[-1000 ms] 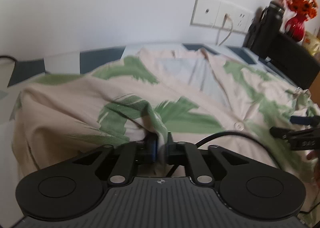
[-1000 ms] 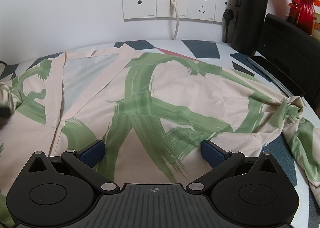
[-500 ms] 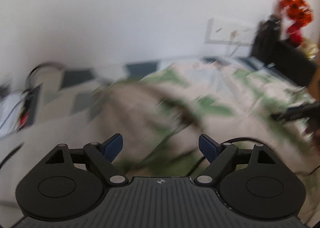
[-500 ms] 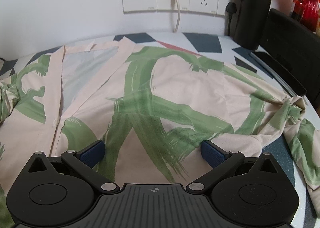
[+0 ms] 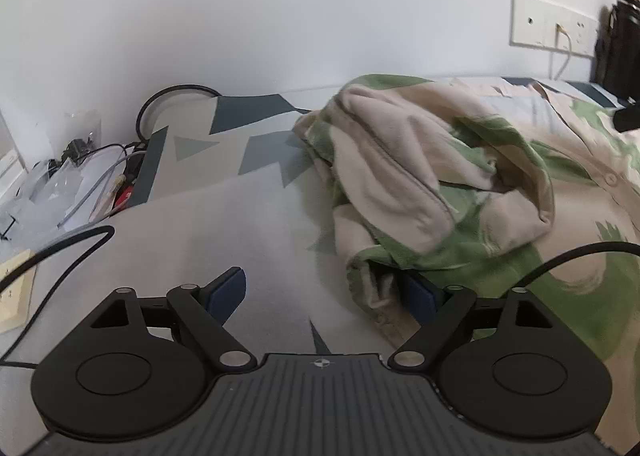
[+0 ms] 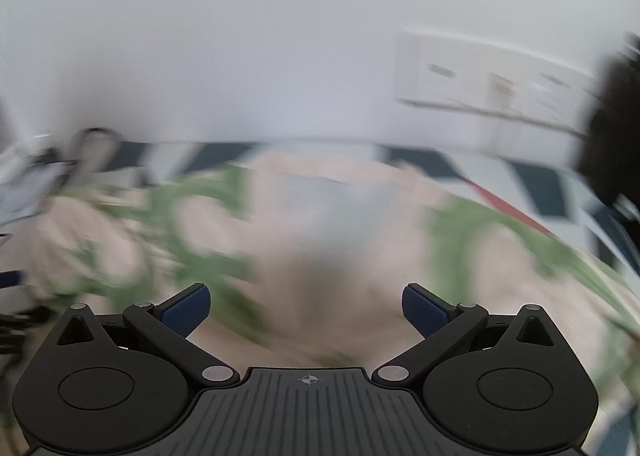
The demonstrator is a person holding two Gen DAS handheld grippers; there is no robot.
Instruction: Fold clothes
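Observation:
A cream shirt with green brush strokes (image 5: pixel 420 184) lies on the patterned table, its left sleeve bunched into a crumpled heap. My left gripper (image 5: pixel 322 292) hovers at the heap's near left edge with its jaws opening wide. A hem of the shirt hangs just inside the right pad (image 5: pixel 416 294), and bare table shows between the pads. In the right wrist view, which is blurred by motion, my right gripper (image 6: pixel 306 306) stands open above the shirt (image 6: pixel 320 236) with nothing gripped.
The table cover (image 5: pixel 224 216) has grey and dark blue triangles. Cables, plastic bags and clutter (image 5: pixel 80 176) sit at the far left. Wall sockets (image 5: pixel 552 24) and a black bottle (image 5: pixel 620 44) stand at the back right. A black cable (image 5: pixel 580 252) crosses the shirt.
My left gripper let go of the shirt fold it pinched, opened wide and swung left. The right gripper stayed open, rose and turned left, so its view is blurred.

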